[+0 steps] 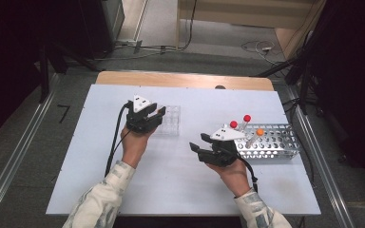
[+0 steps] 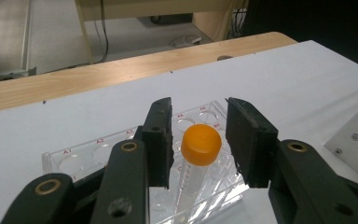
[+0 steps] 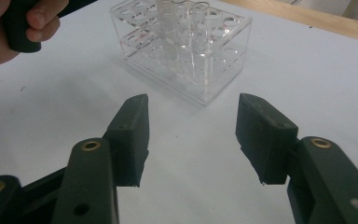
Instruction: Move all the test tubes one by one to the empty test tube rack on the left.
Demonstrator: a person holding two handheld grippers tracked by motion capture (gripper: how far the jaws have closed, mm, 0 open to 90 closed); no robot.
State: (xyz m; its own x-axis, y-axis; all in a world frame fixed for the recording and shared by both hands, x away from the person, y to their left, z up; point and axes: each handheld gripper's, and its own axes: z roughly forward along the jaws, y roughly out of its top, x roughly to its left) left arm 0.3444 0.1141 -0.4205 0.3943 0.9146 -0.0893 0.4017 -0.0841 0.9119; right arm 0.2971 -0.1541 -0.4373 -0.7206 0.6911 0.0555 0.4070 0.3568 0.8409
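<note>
Orange-capped tube (image 2: pixel 199 149) — standing in clear rack (image 2: pixel 74 161), my left gripper (image 2: pixel 199 140) spread around it, not touching; right gripper (image 3: pixel 191 135) spread, empty.

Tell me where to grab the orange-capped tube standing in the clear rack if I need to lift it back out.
Grip the orange-capped tube just under its cap, coming from above. It stands nearly upright in the clear rack, so only the top part is free. The left gripper already straddles the cap, pads apart from it; closing there and pulling straight up should work.
</note>
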